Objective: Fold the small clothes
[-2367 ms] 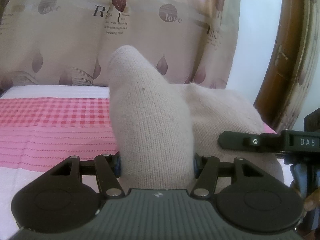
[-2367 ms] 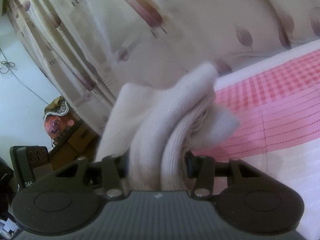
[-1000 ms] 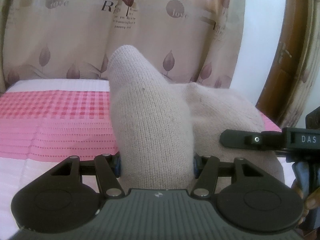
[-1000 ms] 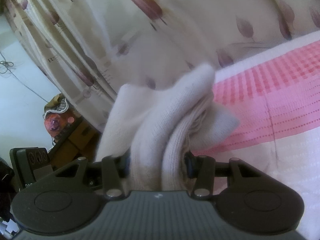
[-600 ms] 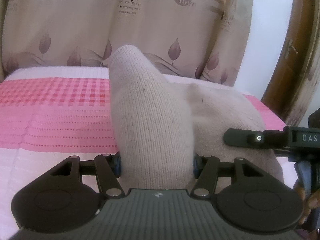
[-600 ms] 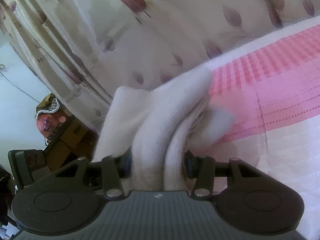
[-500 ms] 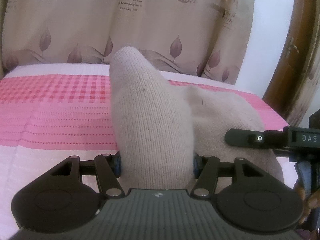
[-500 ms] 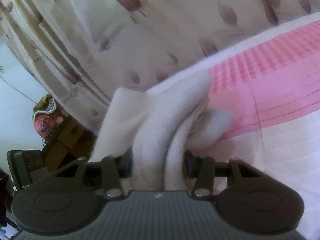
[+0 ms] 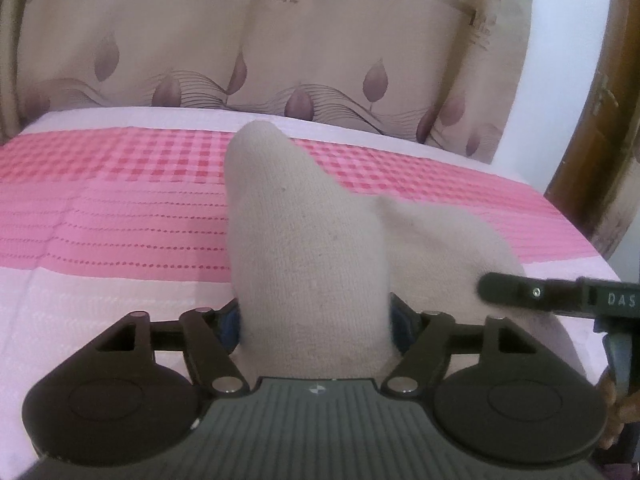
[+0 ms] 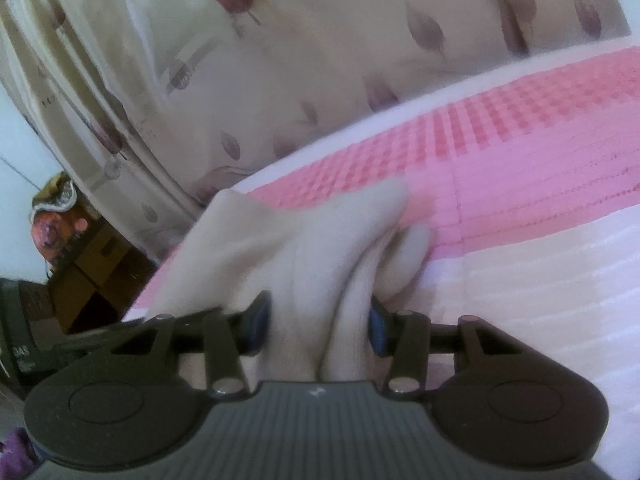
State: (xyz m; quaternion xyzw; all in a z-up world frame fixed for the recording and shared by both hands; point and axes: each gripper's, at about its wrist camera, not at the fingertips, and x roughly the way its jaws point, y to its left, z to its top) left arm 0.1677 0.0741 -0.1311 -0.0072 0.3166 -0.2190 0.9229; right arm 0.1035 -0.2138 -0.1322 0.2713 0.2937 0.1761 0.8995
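In the left wrist view, your left gripper is clenched on a beige knitted garment, which looks like a sock; the cloth fills the whole gap between the two blue pads and stands up in front of the camera like a rounded cone. The garment is held over the near, pale part of the pink bedspread, and its right part spreads toward your right gripper, whose dark finger touches the cloth at the right edge. Behind the bedspread hangs a beige curtain with leaf prints, and right of the curtain there is a brown wooden frame. In the right wrist view, your right gripper is also closed tight on the same garment, here bunched into several folds between the blue pads. The cloth lies over the left border of the bedspread, and the curtain hangs behind the bedspread. This view is a little blurred.
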